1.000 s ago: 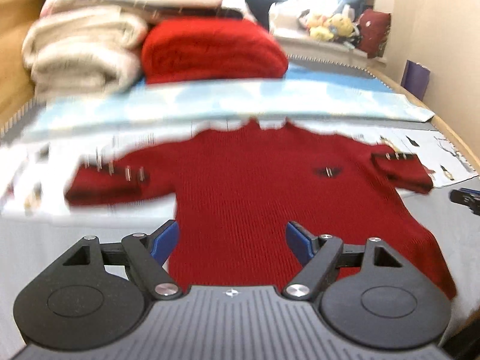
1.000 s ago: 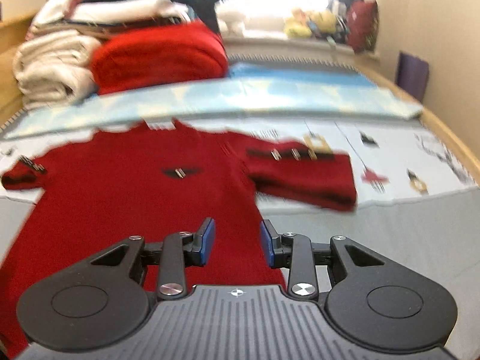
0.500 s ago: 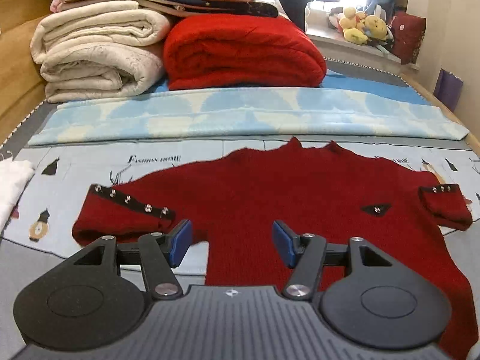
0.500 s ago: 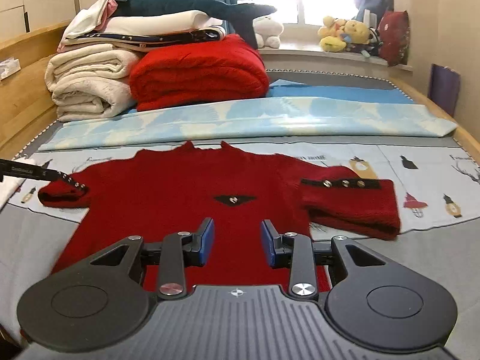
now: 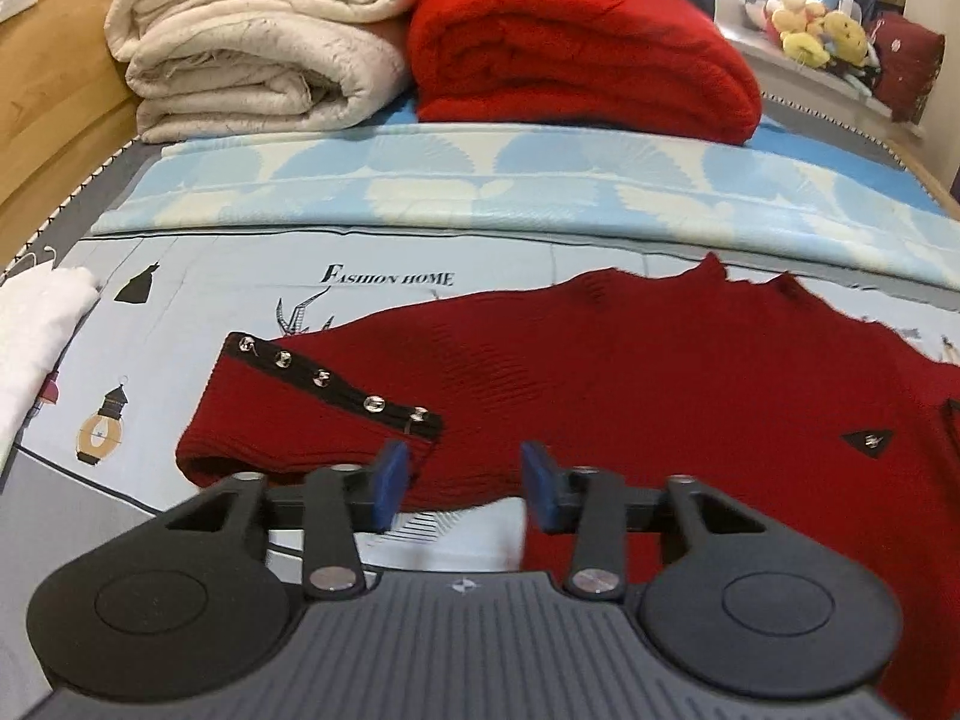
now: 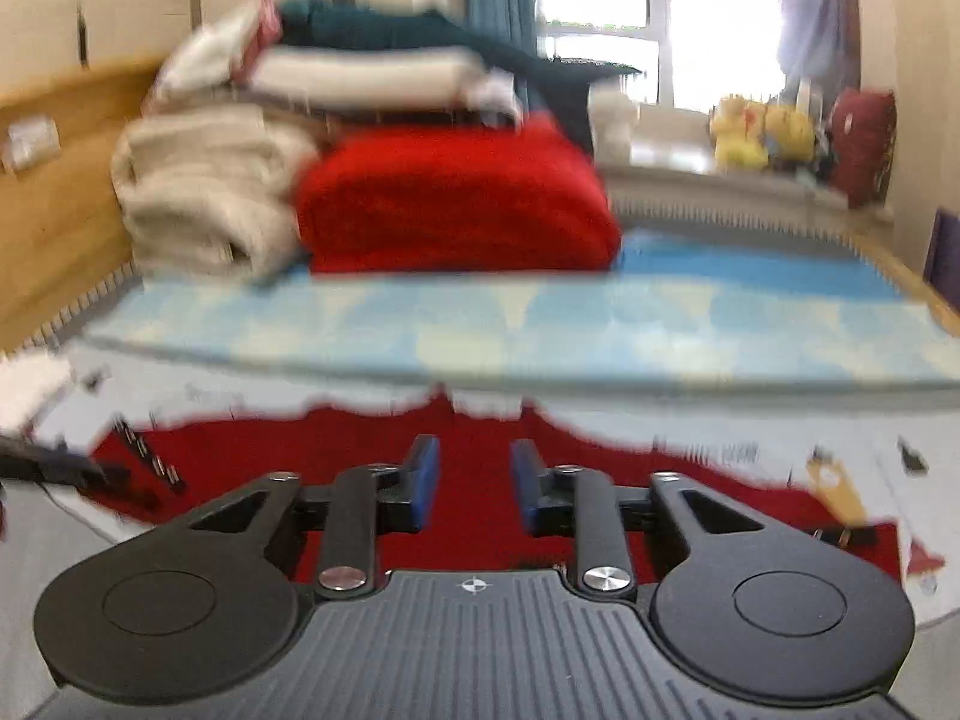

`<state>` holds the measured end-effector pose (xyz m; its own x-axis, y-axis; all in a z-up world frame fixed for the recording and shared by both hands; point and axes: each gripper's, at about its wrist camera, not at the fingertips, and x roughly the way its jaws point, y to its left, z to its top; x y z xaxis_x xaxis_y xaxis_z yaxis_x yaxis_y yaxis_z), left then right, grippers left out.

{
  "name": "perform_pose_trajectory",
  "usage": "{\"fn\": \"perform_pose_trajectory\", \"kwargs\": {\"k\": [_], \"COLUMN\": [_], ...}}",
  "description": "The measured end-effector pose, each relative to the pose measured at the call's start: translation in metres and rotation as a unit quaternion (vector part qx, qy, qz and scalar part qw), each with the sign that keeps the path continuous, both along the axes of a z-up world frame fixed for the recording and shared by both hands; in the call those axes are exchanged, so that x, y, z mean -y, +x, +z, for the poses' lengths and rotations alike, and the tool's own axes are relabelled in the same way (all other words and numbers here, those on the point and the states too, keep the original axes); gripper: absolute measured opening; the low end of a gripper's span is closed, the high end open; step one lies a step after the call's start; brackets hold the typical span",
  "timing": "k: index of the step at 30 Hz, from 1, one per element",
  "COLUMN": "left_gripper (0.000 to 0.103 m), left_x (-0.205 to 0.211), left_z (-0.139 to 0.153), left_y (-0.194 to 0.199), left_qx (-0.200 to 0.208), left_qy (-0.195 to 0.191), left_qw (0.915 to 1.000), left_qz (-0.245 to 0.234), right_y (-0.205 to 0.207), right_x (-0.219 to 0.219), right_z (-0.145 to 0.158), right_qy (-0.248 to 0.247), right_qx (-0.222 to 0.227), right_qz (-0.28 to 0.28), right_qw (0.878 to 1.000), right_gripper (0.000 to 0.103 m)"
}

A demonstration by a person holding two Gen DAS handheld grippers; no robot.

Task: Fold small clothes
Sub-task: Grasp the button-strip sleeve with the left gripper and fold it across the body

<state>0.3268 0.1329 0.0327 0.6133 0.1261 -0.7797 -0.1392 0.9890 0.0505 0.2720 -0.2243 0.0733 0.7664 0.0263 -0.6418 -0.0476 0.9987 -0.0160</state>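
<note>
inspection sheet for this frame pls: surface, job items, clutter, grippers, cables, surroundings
Surface: bed with printed sheet; a light blue patterned cover lies across it.
Job's things: red sweater spread flat, unfolded; studded sleeve just ahead of the left gripper.
Clutter: folded cream blankets, folded red blanket, white cloth at the left edge.
Grippers: left gripper open, empty; right gripper open, empty, above the sweater body.
Cables: nothing seen.
Surroundings: wooden headboard, window, plush toys on the sill.

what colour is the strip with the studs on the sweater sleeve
Black, with silver studs, on the red sweater sleeve strip; clearest in the left wrist view.
</note>
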Motion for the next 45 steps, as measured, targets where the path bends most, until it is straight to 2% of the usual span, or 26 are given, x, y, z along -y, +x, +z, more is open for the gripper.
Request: {"fn": "perform_pose_trajectory", "kwargs": {"k": [1,4,8,9,12,17,19,21,23,24,26,27,30,34,37,38,40,42,44,45], "left_gripper": [0.031,0.031,0.034,0.037,0.074,0.075,0.075,0.074,0.064,0.055,0.038,0.021,0.012,0.01,0.01,0.01,0.01,0.01,0.01,0.01], "left_x": [-0.004,-0.021,-0.055,-0.061,-0.07,-0.052,-0.04,-0.028,-0.02,-0.018,-0.017,-0.016,-0.013,-0.01,-0.001,0.002,0.011,0.022,0.038,0.051], "left_z": [-0.002,-0.011,-0.035,-0.04,-0.056,-0.069,-0.074,-0.08,-0.09,-0.093,-0.096,-0.095,-0.09,-0.069,-0.039,-0.027,-0.004,0.012,0.017,0.016], "left_y": [0.003,0.011,0.018,0.019,0.022,0.032,0.035,0.038,0.04,0.041,0.042,0.042,0.044,0.048,0.053,0.054,0.053,0.05,0.048,0.047], "left_qx": [-0.002,-0.013,-0.053,-0.06,-0.076,-0.061,-0.053,-0.055,-0.071,-0.08,-0.091,-0.092,-0.08,-0.052,-0.022,-0.01,0.014,0.026,0.022,0.014], "left_qy": [0.004,0.022,0.007,0.012,0.03,0.056,0.086,0.133,0.185,0.194,0.182,0.174,0.184,0.178,0.145,0.116,0.029,-0.075,-0.16,-0.19], "left_qw": [1.0,0.9997,0.9985,0.9981,0.9966,0.9958,0.9928,0.986,0.9751,0.9719,0.972,0.9727,0.9726,0.9795,0.9882,0.9926,0.9993,0.9967,0.9866,0.9811], "left_qz": [-0.003,-0.001,0.012,0.013,0.008,-0.039,-0.065,-0.084,-0.1,-0.107,-0.118,-0.123,-0.117,-0.078,-0.045,-0.032,-0.018,-0.014,-0.023,-0.031], "right_y": [0.004,0.012,0.023,0.026,0.031,0.031,0.032,0.032,0.032,0.032,0.033,0.034,0.035,0.035,0.035,0.036,0.038,0.04,0.041,0.041], "right_x": [0.0,-0.003,-0.002,-0.001,0.0,-0.007,-0.009,-0.01,-0.011,-0.012,-0.013,-0.014,-0.016,-0.019,-0.02,-0.02,-0.017,-0.012,-0.005,0.001], "right_z": [-0.004,-0.012,-0.02,-0.022,-0.021,-0.022,-0.026,-0.03,-0.032,-0.033,-0.034,-0.034,-0.038,-0.042,-0.044,-0.044,-0.045,-0.046,-0.046,-0.045], "right_qy": [0.011,0.015,0.029,0.036,0.061,0.064,0.062,0.061,0.062,0.063,0.063,0.063,0.066,0.069,0.073,0.08,0.095,0.107,0.107,0.108], "right_qx": [-0.005,-0.007,-0.022,-0.029,-0.039,-0.042,-0.05,-0.056,-0.06,-0.061,-0.063,-0.063,-0.07,-0.078,-0.08,-0.082,-0.085,-0.086,-0.074,-0.066], "right_qz": [0.003,0.016,0.024,0.025,0.034,0.055,0.057,0.058,0.059,0.06,0.062,0.063,0.063,0.064,0.062,0.06,0.053,0.038,0.004,-0.017], "right_qw": [1.0,1.0,0.999,0.999,0.997,0.996,0.995,0.995,0.995,0.994,0.994,0.994,0.993,0.992,0.992,0.992,0.99,0.99,0.991,0.992], "right_gripper": [0.019,0.018,0.019,0.019,0.019,0.023,0.024,0.024,0.024,0.024,0.025,0.026,0.026,0.026,0.026,0.026,0.026,0.026,0.031,0.036]}}
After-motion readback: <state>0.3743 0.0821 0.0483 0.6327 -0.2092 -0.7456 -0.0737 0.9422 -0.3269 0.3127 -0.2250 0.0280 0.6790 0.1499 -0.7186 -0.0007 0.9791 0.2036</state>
